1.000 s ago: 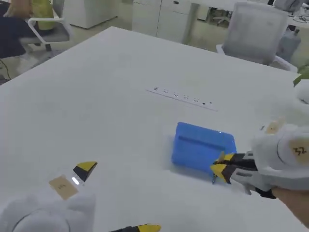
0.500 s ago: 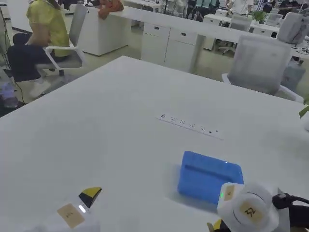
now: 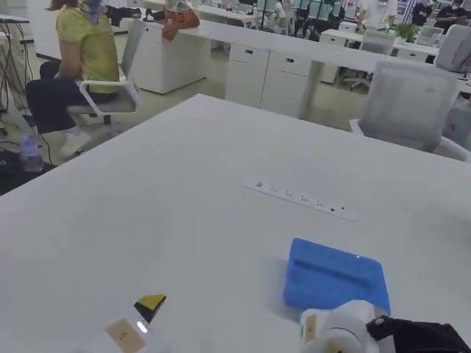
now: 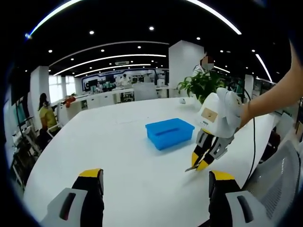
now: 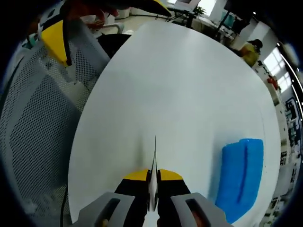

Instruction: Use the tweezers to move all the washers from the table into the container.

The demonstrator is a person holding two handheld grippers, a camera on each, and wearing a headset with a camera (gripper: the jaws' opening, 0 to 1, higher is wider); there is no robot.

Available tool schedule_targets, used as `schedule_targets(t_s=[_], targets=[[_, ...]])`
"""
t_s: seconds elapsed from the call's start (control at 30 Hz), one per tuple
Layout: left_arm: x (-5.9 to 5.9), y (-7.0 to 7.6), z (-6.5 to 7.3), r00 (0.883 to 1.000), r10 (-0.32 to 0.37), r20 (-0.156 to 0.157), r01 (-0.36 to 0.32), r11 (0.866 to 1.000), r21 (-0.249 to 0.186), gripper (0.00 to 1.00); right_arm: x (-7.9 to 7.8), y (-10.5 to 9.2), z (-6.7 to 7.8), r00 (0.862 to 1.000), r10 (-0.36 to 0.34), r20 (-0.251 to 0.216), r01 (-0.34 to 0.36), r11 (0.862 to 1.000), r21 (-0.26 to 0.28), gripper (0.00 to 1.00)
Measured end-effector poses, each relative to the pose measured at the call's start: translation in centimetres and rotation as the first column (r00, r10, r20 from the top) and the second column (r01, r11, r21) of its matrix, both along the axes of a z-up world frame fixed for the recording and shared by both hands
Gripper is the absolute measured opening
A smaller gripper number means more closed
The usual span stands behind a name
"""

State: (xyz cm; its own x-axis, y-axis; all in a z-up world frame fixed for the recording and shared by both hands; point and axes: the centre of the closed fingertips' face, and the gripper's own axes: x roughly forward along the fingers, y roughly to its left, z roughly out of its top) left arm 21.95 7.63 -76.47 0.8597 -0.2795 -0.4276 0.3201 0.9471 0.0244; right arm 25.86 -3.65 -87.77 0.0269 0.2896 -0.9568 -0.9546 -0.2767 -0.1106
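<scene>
A blue plastic container (image 3: 335, 273) sits on the white table (image 3: 184, 191). I can make out no washers on the table. My right gripper (image 5: 152, 178) is shut on thin metal tweezers (image 5: 154, 151), which point out over bare table with the container (image 5: 239, 176) to their right. From the left gripper view, the right gripper (image 4: 202, 162) hangs just this side of the container (image 4: 169, 133), tweezers aimed down. My left gripper (image 4: 154, 184) is open with nothing between its jaws. One yellow fingertip (image 3: 151, 304) of it shows low in the head view.
A flush power strip (image 3: 302, 198) lies in the table beyond the container. A mesh office chair (image 5: 38, 132) stands at the table's near edge and another chair (image 3: 412, 103) across it. A person (image 3: 81, 44) sits far left. A potted plant (image 4: 203, 85) stands behind the container.
The head camera has tilted up, so everything sits lower in the picture. My right gripper has drawn back from the container's right front corner to its near side, still shut on the tweezers.
</scene>
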Motion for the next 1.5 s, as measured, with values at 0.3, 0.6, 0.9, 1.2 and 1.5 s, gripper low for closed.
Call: schedule_targets(t_s=[0.3,0.6,0.9,1.2,1.5], targets=[[0.0,0.1,-0.1,1.0,0.006,-0.004,-0.006,1.0,0.001,0.95,-0.4,-0.1,-0.7,1.0,0.006,-0.001,-0.006,1.0,-0.017,0.03],[-0.1,0.2,-1.3,0.999,-0.001,-0.054,0.004,0.998,0.06,0.92,-0.2,-0.3,-0.2,0.985,-0.163,-0.046,0.165,0.986,0.038,0.17],[-0.2,0.0,-2.0,0.995,-0.013,-0.098,0.021,0.997,0.076,0.96,0.0,-2.2,7.6,0.842,-0.504,-0.192,0.538,0.766,0.352,0.23],[0.2,0.7,1.2,0.999,0.018,-0.031,-0.019,1.0,-0.021,0.99,0.4,-6.6,14.6,0.621,-0.689,-0.373,0.73,0.336,0.595,0.42],[-0.1,1.8,5.4,0.996,0.063,0.065,-0.058,0.995,-0.084,0.99,-2.1,-10.0,15.3,0.544,-0.74,-0.396,0.755,0.226,0.616,0.41]])
